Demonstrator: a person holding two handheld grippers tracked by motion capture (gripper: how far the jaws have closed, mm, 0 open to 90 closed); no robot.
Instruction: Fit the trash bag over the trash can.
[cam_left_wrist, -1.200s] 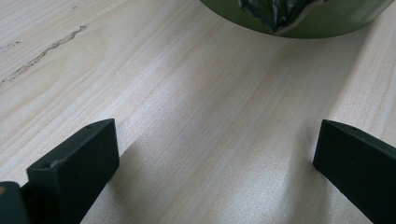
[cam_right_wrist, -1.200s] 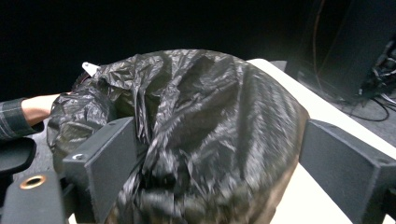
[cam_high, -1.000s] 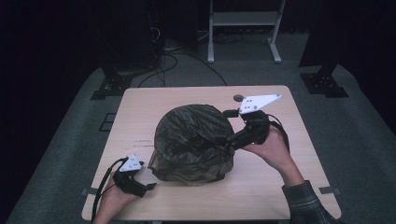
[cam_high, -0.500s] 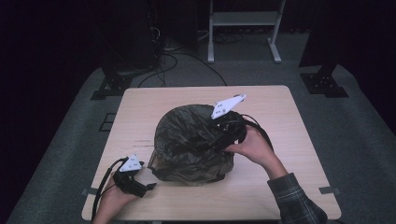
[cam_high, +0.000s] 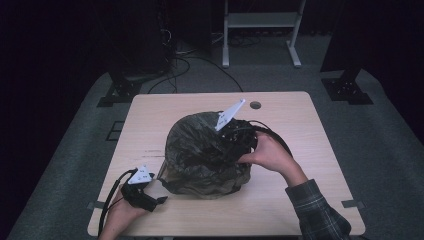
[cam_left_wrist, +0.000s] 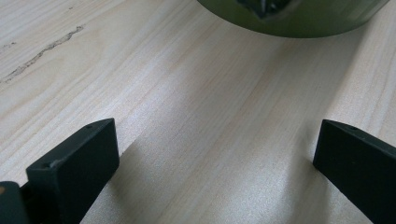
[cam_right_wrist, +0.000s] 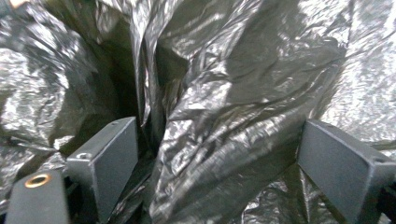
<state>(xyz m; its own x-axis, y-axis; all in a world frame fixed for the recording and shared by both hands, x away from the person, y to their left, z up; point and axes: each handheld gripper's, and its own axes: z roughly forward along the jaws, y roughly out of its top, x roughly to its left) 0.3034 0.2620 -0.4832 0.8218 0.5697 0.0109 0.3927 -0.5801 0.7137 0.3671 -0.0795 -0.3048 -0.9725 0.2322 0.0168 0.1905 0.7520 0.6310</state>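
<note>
Pale wood counter (cam_high: 300, 130): my right gripper (cam_high: 231, 145) gapes over the bin bag (cam_high: 200, 150) mid-frame, fold between jaws; left gripper (cam_high: 159, 200) open, idle lower left.

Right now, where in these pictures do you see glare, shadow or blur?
Right gripper view: bright glare on the crinkled plastic bag, dark folds at its left, slightly soft. Left gripper view: sharp, with soft jaw shadows on the table. High view: dark surroundings, lit tabletop.

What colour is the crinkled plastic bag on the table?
Glossy black plastic bag, clearest in the right gripper view.
</note>
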